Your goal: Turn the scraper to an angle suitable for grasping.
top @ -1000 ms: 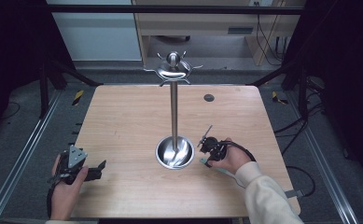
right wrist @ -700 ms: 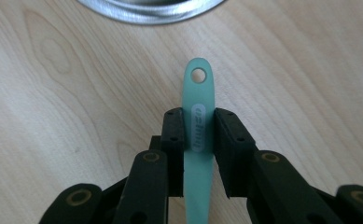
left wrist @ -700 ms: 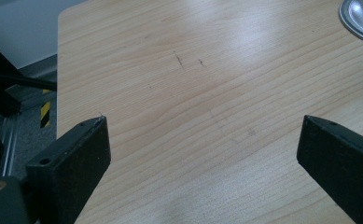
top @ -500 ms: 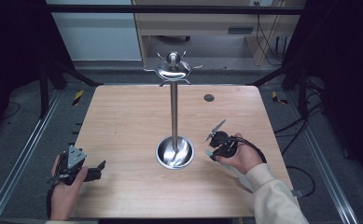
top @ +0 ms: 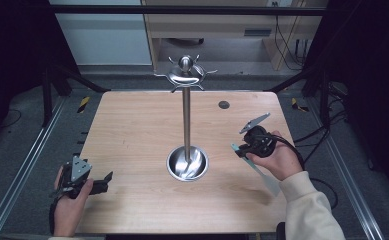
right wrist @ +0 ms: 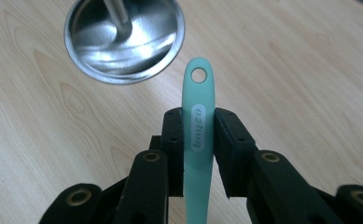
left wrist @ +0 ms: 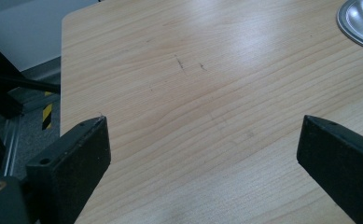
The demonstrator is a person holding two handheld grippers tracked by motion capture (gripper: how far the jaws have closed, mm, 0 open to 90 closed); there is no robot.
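1. The right hand-held gripper [right wrist: 198,135] has its jaws clamped on the handle of a teal spatula [right wrist: 198,121], gripping it partway down.
2. The handle's end, with its hanging hole, sticks out just past the jaw tips, above the counter [top: 132,130].
3. The steel stand [top: 186,120] rises from its round base, which lies beyond the jaw tips and near them.
4. The left hand-held gripper [left wrist: 202,154] has its jaws spread wide with nothing between them, low over bare counter, well apart from the spatula.

A pale wooden tabletop [top: 132,135] is carrying a steel stand [top: 186,120], its round base sitting near the middle; a small dark disc [top: 224,105] is lying toward the far edge.
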